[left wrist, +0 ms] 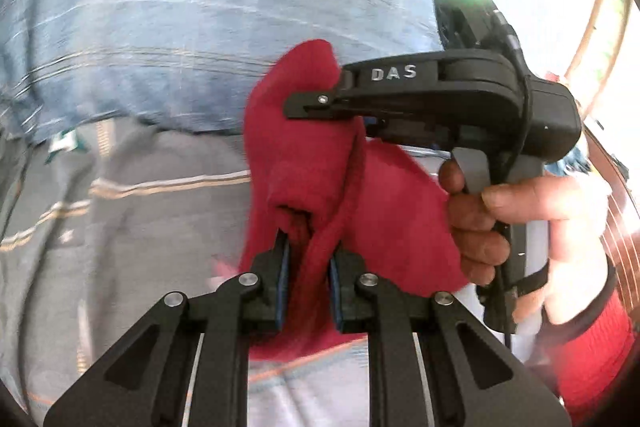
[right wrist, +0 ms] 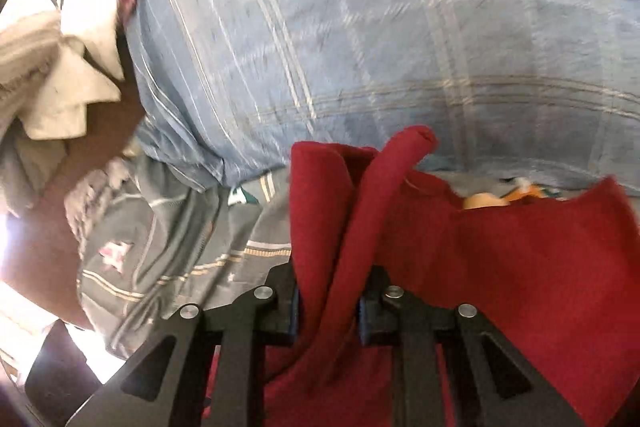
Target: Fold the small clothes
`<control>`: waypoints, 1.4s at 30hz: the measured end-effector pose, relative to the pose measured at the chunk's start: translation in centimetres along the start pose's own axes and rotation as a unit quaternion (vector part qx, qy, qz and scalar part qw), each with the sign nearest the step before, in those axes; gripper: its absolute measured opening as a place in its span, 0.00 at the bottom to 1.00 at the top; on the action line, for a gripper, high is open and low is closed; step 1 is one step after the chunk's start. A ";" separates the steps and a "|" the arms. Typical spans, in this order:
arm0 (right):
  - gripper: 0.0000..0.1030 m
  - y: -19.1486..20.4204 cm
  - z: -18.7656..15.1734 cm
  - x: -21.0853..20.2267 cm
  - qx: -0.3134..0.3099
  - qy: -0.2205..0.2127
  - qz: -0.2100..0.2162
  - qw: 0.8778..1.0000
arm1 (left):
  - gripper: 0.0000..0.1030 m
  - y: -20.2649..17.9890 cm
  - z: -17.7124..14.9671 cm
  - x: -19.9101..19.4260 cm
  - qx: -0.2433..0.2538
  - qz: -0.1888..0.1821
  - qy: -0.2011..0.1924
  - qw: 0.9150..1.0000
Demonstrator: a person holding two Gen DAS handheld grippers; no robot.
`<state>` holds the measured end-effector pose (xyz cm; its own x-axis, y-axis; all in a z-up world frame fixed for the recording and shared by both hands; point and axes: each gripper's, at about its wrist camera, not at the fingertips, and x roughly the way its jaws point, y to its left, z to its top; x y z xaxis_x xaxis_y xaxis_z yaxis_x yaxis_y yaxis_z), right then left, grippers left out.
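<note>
A small red garment hangs between both grippers, lifted above a striped bedspread. My left gripper is shut on a bunched fold of it, the cloth pinched between the blue pads. My right gripper shows in the left wrist view, side-on, its tips closed on the garment's upper edge, held by a hand. In the right wrist view the right gripper is shut on a rolled red fold, and the rest of the red garment spreads to the right.
A blue plaid pillow lies behind, also in the right wrist view. A grey striped bedspread lies below. Pale crumpled clothes sit at the left. An orange item peeks over the red cloth.
</note>
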<state>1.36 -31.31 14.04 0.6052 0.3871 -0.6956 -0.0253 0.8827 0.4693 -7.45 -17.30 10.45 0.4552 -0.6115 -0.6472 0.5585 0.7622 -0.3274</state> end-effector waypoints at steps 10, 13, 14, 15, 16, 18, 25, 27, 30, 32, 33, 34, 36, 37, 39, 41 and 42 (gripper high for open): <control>0.18 -9.9 -0.2 -8.4 0.067 -0.057 -0.038 0.995 | 0.13 -10.7 2.1 6.0 0.075 -0.057 0.042 0.995; 0.18 -13.5 -1.0 -9.3 0.091 -0.061 -0.059 0.992 | 0.14 -12.9 2.0 8.3 0.082 -0.070 0.060 0.992; 0.18 -14.2 -1.1 -9.1 0.098 -0.061 -0.064 0.991 | 0.16 -13.4 1.8 9.1 0.084 -0.074 0.070 0.991; 0.17 -15.4 -1.3 -8.7 0.108 -0.059 -0.074 0.990 | 0.22 -13.6 1.8 9.6 0.084 -0.076 0.077 0.991; 0.17 -16.4 -1.5 -8.1 0.116 -0.056 -0.085 0.988 | 0.33 -13.8 1.7 10.1 0.086 -0.077 0.085 0.990; 0.18 -18.6 -2.0 -6.6 0.143 -0.044 -0.102 0.984 | 0.42 -14.2 1.4 9.9 0.097 -0.078 0.108 0.986; 0.57 -19.7 -5.0 -9.4 0.226 -0.084 -0.049 0.969 | 0.66 -9.8 1.3 3.3 0.154 -0.008 0.029 0.988; 0.64 -18.4 -5.8 -11.6 0.217 -0.098 -0.066 0.969 | 0.66 -8.1 0.9 2.7 0.147 0.026 0.024 0.988; 0.82 -16.6 -6.7 -13.3 0.200 -0.111 -0.049 0.972 | 0.66 -6.2 0.5 4.1 0.117 0.060 0.038 0.991; 0.82 -15.4 -7.3 -12.2 0.179 -0.080 -0.053 0.979 | 0.66 -5.2 -0.1 5.5 0.092 0.066 0.051 0.992; 0.79 -14.7 -7.6 -11.4 0.169 -0.067 -0.063 0.981 | 0.66 -5.1 -0.3 6.1 0.086 0.064 0.057 0.993; 0.58 -14.0 -8.0 -10.4 0.155 -0.053 -0.074 0.984 | 0.66 -5.0 -0.7 6.6 0.084 0.063 0.064 0.992; 0.14 -13.3 -9.0 -8.9 0.126 -0.029 -0.113 0.985 | 0.66 -5.3 -1.4 7.3 0.085 0.066 0.077 0.991; 0.14 -13.3 -9.7 -9.2 0.120 -0.035 -0.117 0.985 | 0.66 -5.4 -1.7 7.5 0.089 0.065 0.082 0.991; 0.11 -13.2 -11.1 -10.2 0.111 -0.052 -0.107 0.987 | 0.66 -5.4 -2.4 7.2 0.099 0.061 0.077 0.990; 0.11 -14.5 -11.9 -10.4 0.135 -0.064 -0.112 0.982 | 0.66 -5.3 -2.8 7.9 0.102 0.066 0.082 0.989; 0.12 -15.4 -12.0 -9.9 0.143 -0.057 -0.118 0.981 | 0.66 -5.3 -2.9 8.1 0.096 0.063 0.085 0.990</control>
<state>-13.81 -45.51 7.18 0.6522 0.1341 -0.7461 0.3404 0.8276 0.4463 -8.78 -25.69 4.94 0.4153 -0.4570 -0.7866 0.6336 0.7658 -0.1103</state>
